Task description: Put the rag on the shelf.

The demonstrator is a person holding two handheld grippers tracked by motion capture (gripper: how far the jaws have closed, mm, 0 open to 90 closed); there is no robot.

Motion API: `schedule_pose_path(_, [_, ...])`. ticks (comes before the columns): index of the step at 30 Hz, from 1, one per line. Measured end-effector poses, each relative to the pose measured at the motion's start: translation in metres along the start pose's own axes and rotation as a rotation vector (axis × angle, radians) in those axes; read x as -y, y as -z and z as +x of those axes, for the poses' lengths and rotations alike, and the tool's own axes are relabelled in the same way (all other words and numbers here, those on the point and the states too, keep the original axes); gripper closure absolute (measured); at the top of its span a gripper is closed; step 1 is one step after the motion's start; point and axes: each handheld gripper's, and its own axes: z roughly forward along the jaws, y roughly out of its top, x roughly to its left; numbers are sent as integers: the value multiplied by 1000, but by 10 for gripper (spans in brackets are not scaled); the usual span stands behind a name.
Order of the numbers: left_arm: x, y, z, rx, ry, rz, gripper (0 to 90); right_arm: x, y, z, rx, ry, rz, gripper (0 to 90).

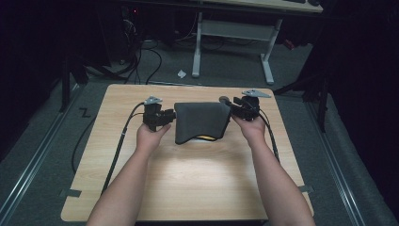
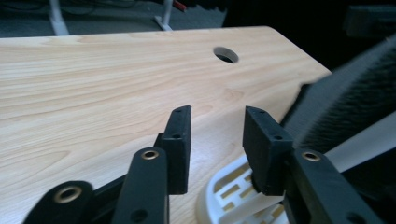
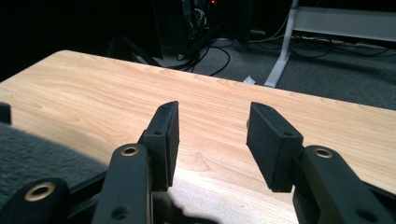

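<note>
Looking down from the high view, you hold your left gripper [image 1: 170,115] at the left edge of a dark grey cloth [image 1: 201,120] and your right gripper [image 1: 234,109] at its right edge, mid-way across the wooden table [image 1: 188,179]; a sliver of yellow peeks from under the cloth's near edge. Your left gripper view adds a white slotted basket [image 2: 229,196] beneath the cloth, its contents hidden, plus a round hole [image 2: 226,54] in the tabletop. Both pairs of jaws stand spread, holding nothing. Your right gripper view shows cloth at lower left.
</note>
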Motion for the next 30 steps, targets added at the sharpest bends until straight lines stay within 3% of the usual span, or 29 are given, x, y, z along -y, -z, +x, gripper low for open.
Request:
schedule_pose_path(12, [5, 17, 12, -63, -28, 9, 578, 2, 5, -4, 32, 33, 10, 538])
schedule_pose_path(21, [14, 46, 15, -105, -49, -10, 553, 6, 26, -6, 45, 57, 7, 532])
schedule_pose_path(27, [24, 65, 8, -108, -74, -19, 539, 8, 46, 2, 51, 93, -25, 533])
schedule_pose_path(30, [31, 73, 4, -107, -67, -17, 535, 12, 55, 7, 49, 100, -14, 528])
